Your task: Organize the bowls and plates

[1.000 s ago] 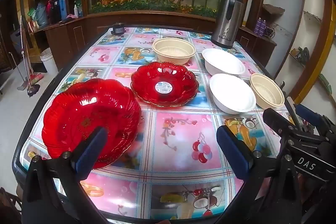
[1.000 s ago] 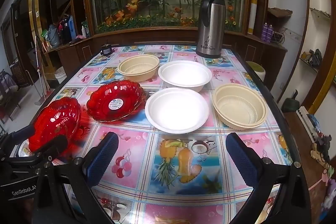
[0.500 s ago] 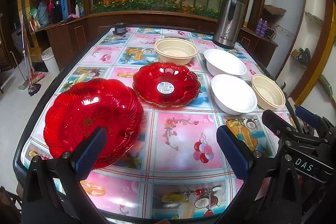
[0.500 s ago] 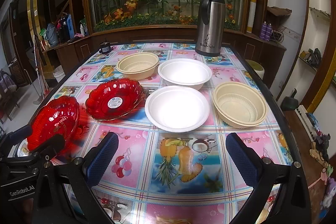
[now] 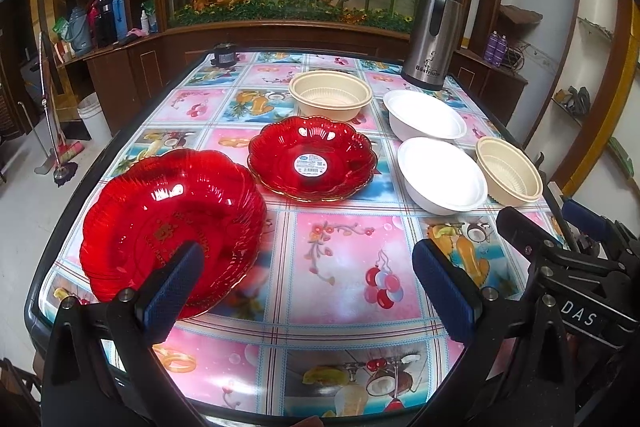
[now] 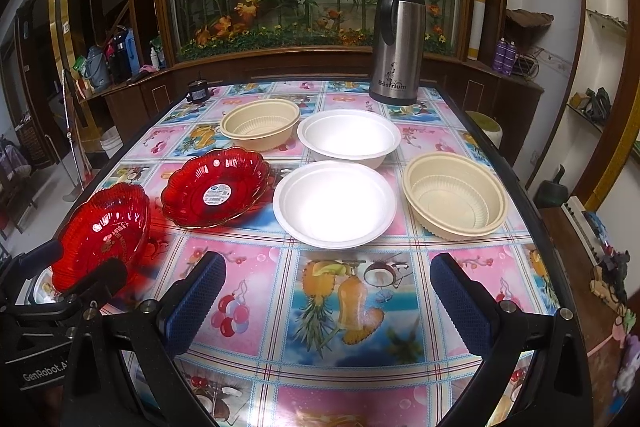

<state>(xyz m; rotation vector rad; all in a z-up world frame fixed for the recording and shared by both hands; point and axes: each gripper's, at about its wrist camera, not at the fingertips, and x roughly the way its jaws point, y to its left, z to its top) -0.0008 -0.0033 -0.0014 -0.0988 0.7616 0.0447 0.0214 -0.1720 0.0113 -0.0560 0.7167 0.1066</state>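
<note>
Both tools, left (image 5: 310,281) and right (image 6: 330,297), gape wide over the desk (image 6: 256,291), where red plates (image 5: 172,223), white bowls (image 6: 334,205) and cream bowls (image 6: 454,201) sit empty mid-frame.

Dim, fisheye-warped edges; glare on white bowl (image 6: 334,205), perhaps overexposed.

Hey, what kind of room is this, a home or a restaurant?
Probably a home dining room: a table with a fruit-print cover, a steel flask, and a broom by the cupboards.
</note>
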